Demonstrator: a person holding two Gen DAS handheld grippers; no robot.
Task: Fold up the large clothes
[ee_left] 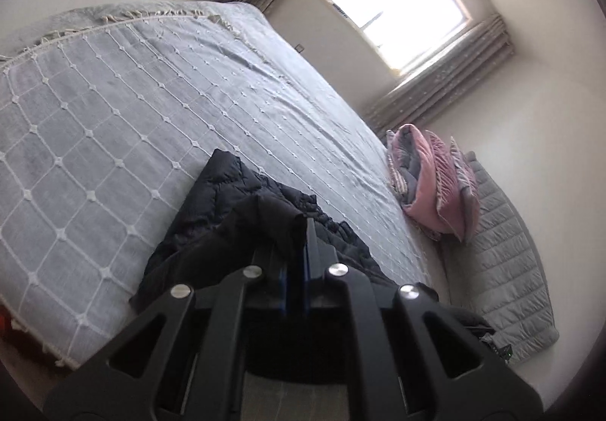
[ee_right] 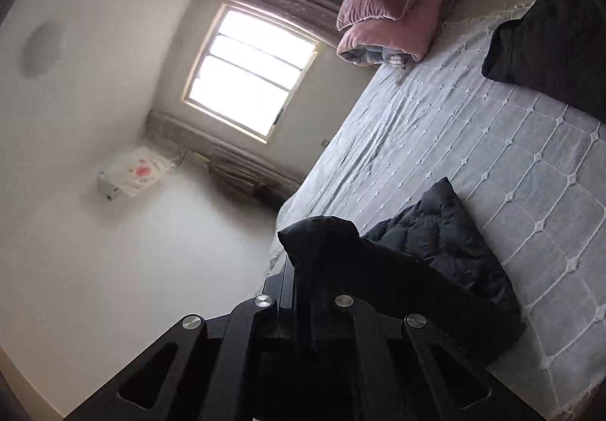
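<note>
Quilted black jacket [ee_left: 227, 201] fabric is clamped in both of my claws, one edge in each. The left claw [ee_left: 303, 231] has its jaws together on a fold of the dark cloth, and the rest of the garment trails away from it, ahead and to the left, down onto the bed [ee_left: 113, 118]. The right claw [ee_right: 303, 243] is likewise pinched on a bunched ridge of the jacket [ee_right: 435, 243], which drapes off to its right and lies on the grey grid-patterned bedspread [ee_right: 530, 194]. I judge I am holding two points of one hem or side so the jacket hangs spread between the claws, ready to be laid flat or doubled over; the bed serves as the folding surface because the garment is too big for anything smaller.

Far ahead of the right claw, at the head of the bed, sits a pink folded quilt [ee_right: 390, 12], well clear of the work. Another dark mass [ee_right: 549, 46] lies further up the bed to the right; it may be a second garment or part of this one, I cannot tell at the lens edge. A bright window [ee_right: 246, 72] lies ahead, washing out detail.
</note>
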